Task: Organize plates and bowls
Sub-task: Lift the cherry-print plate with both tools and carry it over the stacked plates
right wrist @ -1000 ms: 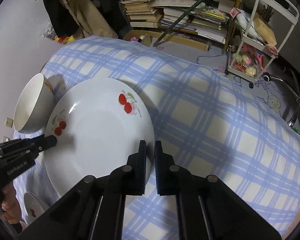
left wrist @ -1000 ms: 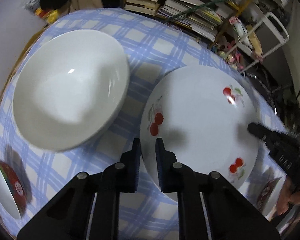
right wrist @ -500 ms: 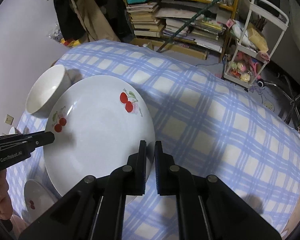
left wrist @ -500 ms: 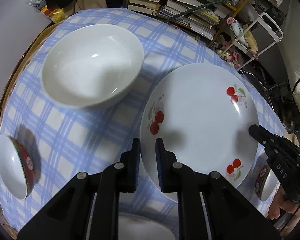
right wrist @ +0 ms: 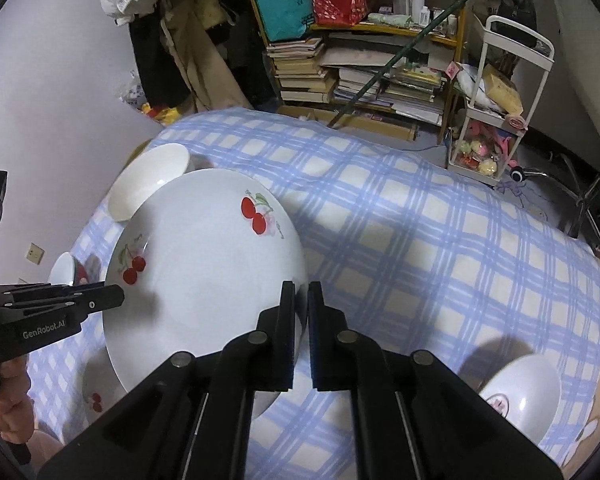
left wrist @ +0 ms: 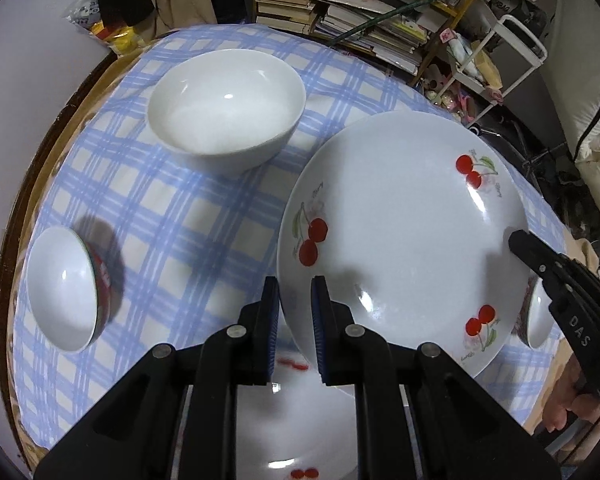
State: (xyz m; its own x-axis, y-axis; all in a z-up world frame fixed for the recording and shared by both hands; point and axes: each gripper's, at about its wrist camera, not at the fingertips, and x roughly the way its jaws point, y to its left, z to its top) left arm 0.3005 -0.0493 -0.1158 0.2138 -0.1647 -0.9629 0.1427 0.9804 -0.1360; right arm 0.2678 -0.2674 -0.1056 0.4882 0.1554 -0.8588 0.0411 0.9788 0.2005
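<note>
I have the cherry plate (left wrist: 404, 236) clamped by both hand-held grippers, left (left wrist: 295, 308) and right (right wrist: 301, 312), above the checked tabletop (right wrist: 440, 232), white bowl (left wrist: 226, 108) beyond.

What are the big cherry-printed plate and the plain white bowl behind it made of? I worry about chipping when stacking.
The large white cherry-printed plate looks like glazed ceramic, possibly melamine: glossy, with sharp light glints. The plain white deep bowl also looks glazed ceramic: smooth, shiny, one bright highlight inside.
</note>
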